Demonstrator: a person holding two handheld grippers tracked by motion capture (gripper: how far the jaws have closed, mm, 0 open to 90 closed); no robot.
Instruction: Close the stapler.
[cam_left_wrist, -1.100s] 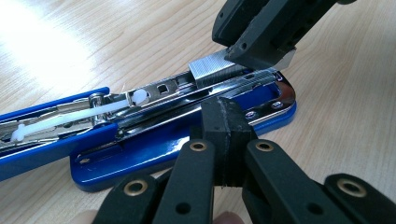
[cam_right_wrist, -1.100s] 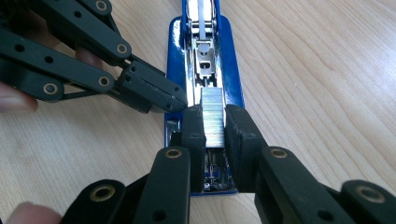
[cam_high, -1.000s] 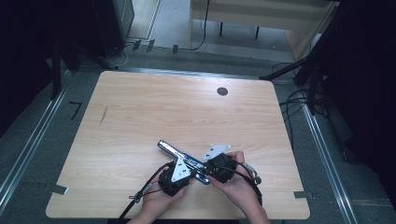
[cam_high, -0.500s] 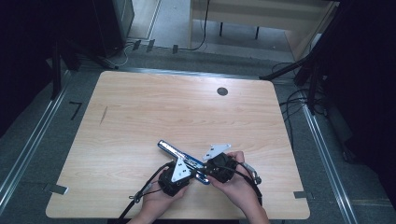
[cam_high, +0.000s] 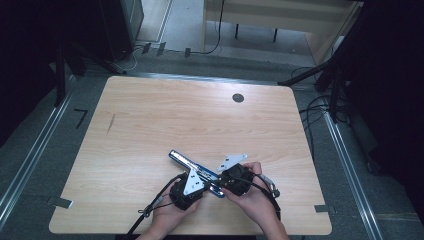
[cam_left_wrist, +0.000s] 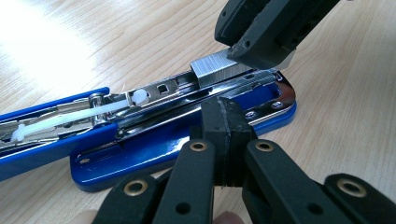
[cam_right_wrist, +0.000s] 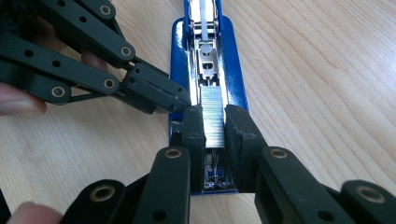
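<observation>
Right gripper view: the right hand-held gripper (cam_right_wrist: 215, 128) grasps a strip of staples (cam_right_wrist: 212, 116) between its jaws, set in the magazine of the opened blue stapler (cam_right_wrist: 236, 70) directly beneath on the desk (cam_right_wrist: 327, 70). Just left, the clenched left hand-held gripper (cam_right_wrist: 180, 105) steadies the stapler. Loading step, I judge; next, let go and close the lid.

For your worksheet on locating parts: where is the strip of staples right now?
The strip of staples sits in the open blue stapler, between the right gripper jaws, near the table's front edge.
</observation>
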